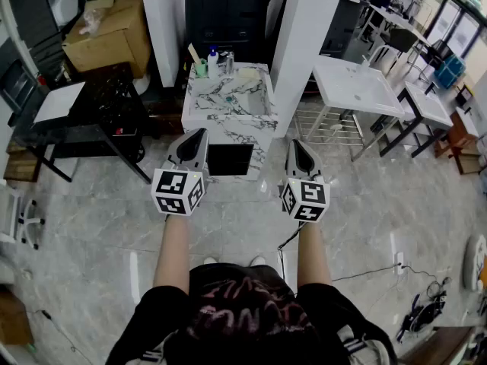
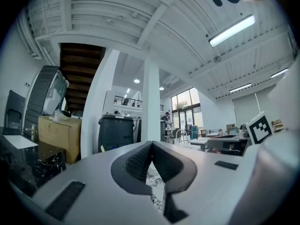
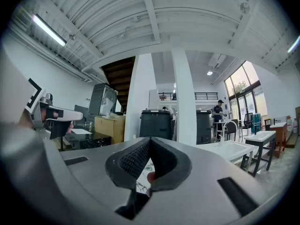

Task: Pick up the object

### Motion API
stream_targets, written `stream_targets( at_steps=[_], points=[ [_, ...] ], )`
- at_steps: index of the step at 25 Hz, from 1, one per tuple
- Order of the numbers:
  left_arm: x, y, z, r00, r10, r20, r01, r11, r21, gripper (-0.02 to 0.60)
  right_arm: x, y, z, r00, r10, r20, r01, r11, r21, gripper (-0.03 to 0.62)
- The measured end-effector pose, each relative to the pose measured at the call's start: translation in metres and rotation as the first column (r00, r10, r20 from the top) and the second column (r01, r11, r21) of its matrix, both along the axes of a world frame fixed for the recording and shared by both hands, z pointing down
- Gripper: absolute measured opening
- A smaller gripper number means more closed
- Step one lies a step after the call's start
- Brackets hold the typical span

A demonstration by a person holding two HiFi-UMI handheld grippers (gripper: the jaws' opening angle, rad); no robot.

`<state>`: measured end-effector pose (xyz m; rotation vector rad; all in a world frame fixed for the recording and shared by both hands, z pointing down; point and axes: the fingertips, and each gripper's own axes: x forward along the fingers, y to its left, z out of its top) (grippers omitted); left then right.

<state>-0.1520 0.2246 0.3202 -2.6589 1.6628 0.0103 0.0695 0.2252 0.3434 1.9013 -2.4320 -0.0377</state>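
Since my left tongs point(image 1: 202, 132) and right tongs point(image 1: 295, 144) are both closed and empty, short of the white black-veined marble worktop point(image 1: 228, 120), I must open one before reaching the small bottles point(image 1: 215, 61) at its far edge.

Bright, even white light comes from ceiling tube lamps point(image 2: 232, 30) and tall windows point(image 3: 241, 81). The pale floor point(image 1: 365, 204) shows soft glare and faint shadows. Both gripper views bend at their dark, round edges, and the left tool point(image 2: 151, 144), close to the lens, looks soft.
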Motion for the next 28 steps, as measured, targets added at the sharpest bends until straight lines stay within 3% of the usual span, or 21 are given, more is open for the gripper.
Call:
stream_targets(
  at_steps=[16,28],
  points=[
    [-0.009,-0.006,0.007,1.0,0.022,0.017,-0.022,1.0,-0.01,0.006,-0.008,-0.005,0.006,0.999,0.037,-0.01,-0.038,0.999,-0.012,0.014],
    [-0.043,-0.001,0.026,0.998,0.056,0.035,-0.055,0.998,-0.035,0.006,-0.051,0.003,0.018,0.999,0.042,-0.004,-0.042,0.999,-0.014,0.015]
  ],
)
